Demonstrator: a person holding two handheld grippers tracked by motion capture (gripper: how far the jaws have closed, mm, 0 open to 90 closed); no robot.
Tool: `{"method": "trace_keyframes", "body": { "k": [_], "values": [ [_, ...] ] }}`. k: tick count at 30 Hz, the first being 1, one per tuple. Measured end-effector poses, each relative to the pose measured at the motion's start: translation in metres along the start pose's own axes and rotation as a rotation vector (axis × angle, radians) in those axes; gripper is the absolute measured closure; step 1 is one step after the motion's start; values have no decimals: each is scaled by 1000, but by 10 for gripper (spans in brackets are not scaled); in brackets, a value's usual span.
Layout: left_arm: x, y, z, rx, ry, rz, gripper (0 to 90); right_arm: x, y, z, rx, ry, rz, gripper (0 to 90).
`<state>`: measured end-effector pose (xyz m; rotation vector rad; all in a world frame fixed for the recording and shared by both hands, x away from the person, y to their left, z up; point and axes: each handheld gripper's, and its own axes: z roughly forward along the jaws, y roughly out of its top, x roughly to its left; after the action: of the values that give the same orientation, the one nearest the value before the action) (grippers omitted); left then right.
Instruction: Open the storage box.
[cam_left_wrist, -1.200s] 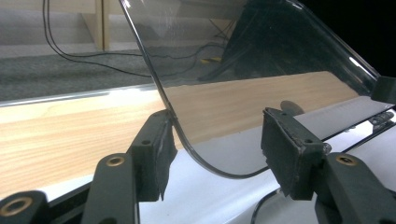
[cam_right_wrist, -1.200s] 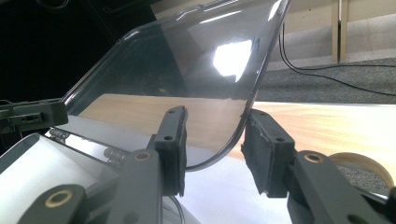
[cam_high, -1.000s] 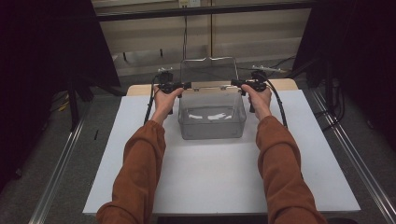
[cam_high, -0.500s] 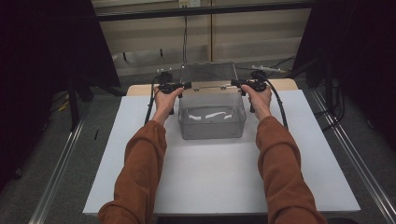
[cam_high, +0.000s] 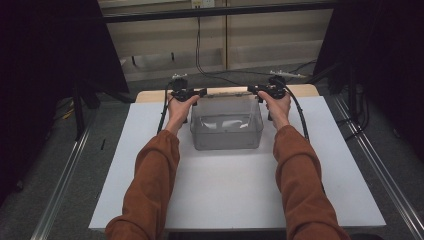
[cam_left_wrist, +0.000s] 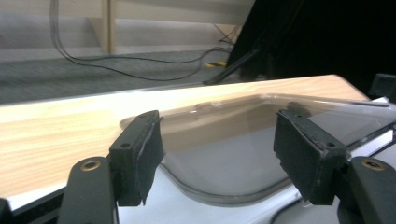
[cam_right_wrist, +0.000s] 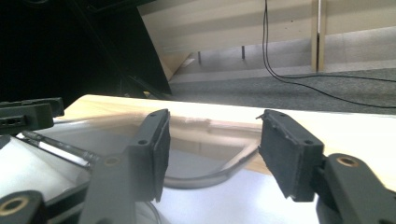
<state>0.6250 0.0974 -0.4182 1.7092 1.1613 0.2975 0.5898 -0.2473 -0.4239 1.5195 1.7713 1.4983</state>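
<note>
A clear plastic bin (cam_high: 226, 130) stands at the far middle of the white table (cam_high: 225, 200). Behind it, its clear lid (cam_high: 227, 94) lies low along the table's far edge. My left gripper (cam_high: 200, 92) is at the lid's left end and my right gripper (cam_high: 252, 90) at its right end. In the left gripper view the gripper (cam_left_wrist: 219, 140) stands open, a rounded corner of the lid (cam_left_wrist: 233, 163) lying between and below its pads, untouched. In the right gripper view the gripper (cam_right_wrist: 212, 140) is open over the lid's other corner (cam_right_wrist: 219, 175). Both pairs of jaws have just been opening.
A wooden strip (cam_high: 150, 95) runs along the table's far edge. Beyond it are grey floor, black cables (cam_high: 200, 45) and a pale wall. Metal rails (cam_high: 60, 185) flank the table. Something pale lies inside the bin.
The clear lid, which stood raised behind the bin, has come down to lie low at the table's far edge. Both hands have stayed where they were.
</note>
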Motion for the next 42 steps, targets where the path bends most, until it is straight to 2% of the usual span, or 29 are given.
{"method": "trace_keyframes", "body": {
  "k": [7, 11, 14, 17, 23, 25, 27, 30, 31, 33, 35, 37, 39, 40, 42],
  "values": [
    [-2, 3, -4, -30, 4, 30, 277, 1, 3, -3, -19, -25, -30, 349],
    [-3, 4, -11, -22, 36, 61, 207, 4, 6, -7, -16, -22, -49, 304],
    [-2, 1, -15, -36, 37, 80, 187, 8, 8, -9, -14, -28, -73, 247],
    [-3, 2, -20, -52, 36, 79, 142, 12, 8, -10, -13, -33, -83, 169],
    [-11, 6, -30, -70, 13, 141, 104, 20, 10, -11, -26, -40, -92, 37],
    [-14, 5, -33, -80, 6, 149, 96, 20, 10, -12, -31, -33, -92, 24],
    [-15, 3, -37, -91, 5, 163, 84, 22, 9, -14, -32, -40, -115, 23],
    [-13, -4, -44, -123, -18, 146, 61, 23, 8, -20, -49, -29, -119, 19],
    [-13, -7, -46, -122, -11, 155, 53, 23, 8, -23, -54, -29, -118, 19],
    [-12, -10, -49, -140, 9, 174, 47, 25, 6, -27, -59, -58, -150, 22],
    [-13, -10, -54, -150, 19, 174, 40, 26, 3, -33, -101, -74, -185, 23],
    [-15, -9, -59, -170, 14, 163, 32, 28, 2, -37, -109, -83, -218, 14],
    [-19, -8, -64, -183, 29, 191, 32, 29, 0, -42, -127, -97, -235, 16],
    [-22, -8, -68, -198, 24, 209, 32, 30, -1, -44, -132, -93, -233, 17],
    [-26, -9, -73, -227, 11, 214, 33, 32, -4, -48, -139, -84, -238, 15]
  ]
}}
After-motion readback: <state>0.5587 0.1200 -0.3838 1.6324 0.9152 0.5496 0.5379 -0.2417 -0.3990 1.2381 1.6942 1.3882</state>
